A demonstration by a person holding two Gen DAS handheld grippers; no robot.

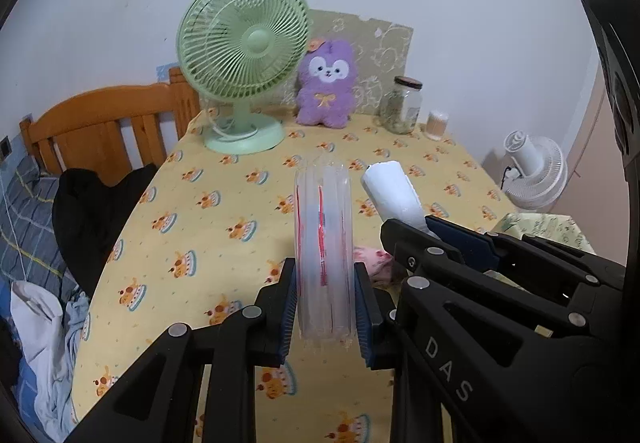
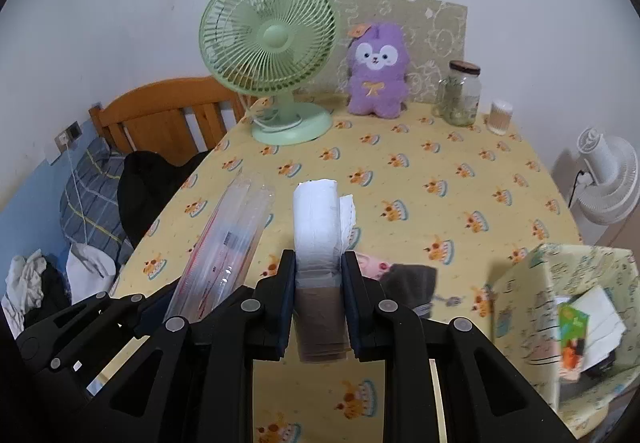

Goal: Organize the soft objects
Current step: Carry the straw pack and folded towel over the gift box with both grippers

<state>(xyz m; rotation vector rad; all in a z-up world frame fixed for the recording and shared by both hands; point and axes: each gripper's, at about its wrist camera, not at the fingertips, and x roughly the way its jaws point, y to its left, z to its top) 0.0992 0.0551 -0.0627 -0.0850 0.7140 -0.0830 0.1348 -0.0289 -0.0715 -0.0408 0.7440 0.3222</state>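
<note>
While both grippers hang above the near part of the table [image 1: 224,211], each has something clamped between its pads. The left gripper [image 1: 325,307] is closed on a clear plastic packet [image 1: 324,243] with red lines on it, which stands up on edge from the jaws. The right gripper [image 2: 318,303] is closed on a folded cloth [image 2: 318,239], white at the top and brownish lower down, which also rises upright from the jaws. Seen from the right wrist, the packet [image 2: 224,247] leans just left of the cloth; seen from the left wrist, the cloth [image 1: 394,195] stands just right of the packet and the right gripper [image 1: 404,239] comes in from the right side.

On the tablecloth below, near the front edge, lie a pink piece of fabric [image 2: 374,265] and a dark grey piece [image 2: 412,283], touching each other. At the front right corner sits a patterned box [image 2: 520,295], open at the top, with papers inside.

Along the far edge stand a green fan [image 2: 272,55], a purple plush toy [image 2: 378,71], a glass jar [image 2: 460,95] and a small tub of cotton swabs [image 2: 500,117], from left to right. Beyond the left edge is a wooden headboard [image 1: 104,123] with dark clothing [image 1: 96,211] draped by the table.
</note>
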